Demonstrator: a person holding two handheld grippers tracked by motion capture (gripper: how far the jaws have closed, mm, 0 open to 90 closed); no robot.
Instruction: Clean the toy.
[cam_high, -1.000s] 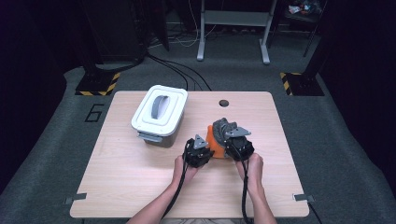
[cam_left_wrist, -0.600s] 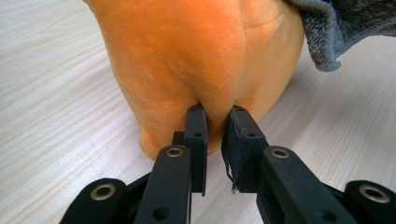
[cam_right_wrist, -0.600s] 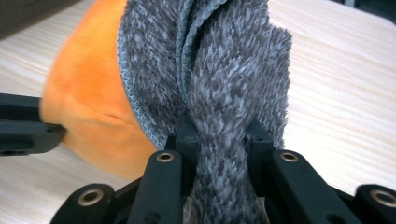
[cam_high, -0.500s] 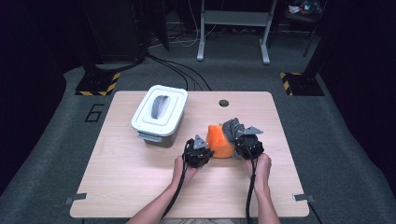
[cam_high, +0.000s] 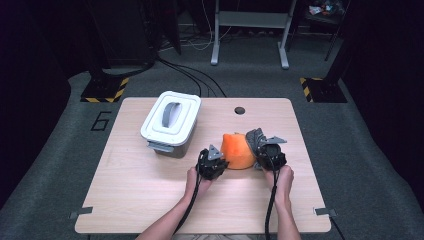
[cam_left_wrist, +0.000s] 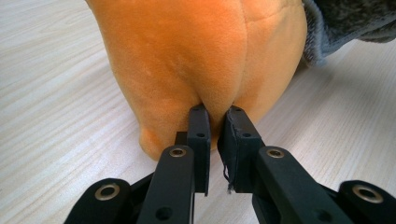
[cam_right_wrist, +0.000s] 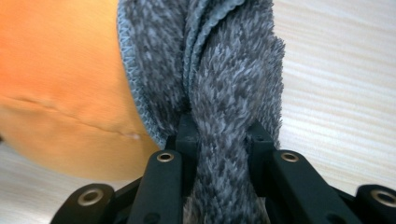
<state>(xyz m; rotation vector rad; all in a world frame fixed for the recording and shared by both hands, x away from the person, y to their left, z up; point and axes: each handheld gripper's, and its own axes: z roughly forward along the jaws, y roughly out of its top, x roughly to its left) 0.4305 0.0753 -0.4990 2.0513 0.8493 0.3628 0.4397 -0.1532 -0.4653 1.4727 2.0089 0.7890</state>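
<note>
Hand-held gripper (cam_left_wrist: 214, 122) close-up: pinched orange plush (cam_left_wrist: 196, 60) seam.

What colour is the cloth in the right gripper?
Grey, fluffy cloth, clamped in the right gripper; clearest in the right gripper view.

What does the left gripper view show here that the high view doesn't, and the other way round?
Left gripper view alone: how the left gripper grips, its jaws pinching a fold of the orange plush fabric, which bunches into a crease between them.

High view alone: the white lidded bin on the wooden table, the person's two hands, and the right gripper at the plush's far side.

Both: the orange plush resting on the table, with the grey fuzzy cloth against it, opposite the left gripper.
</note>
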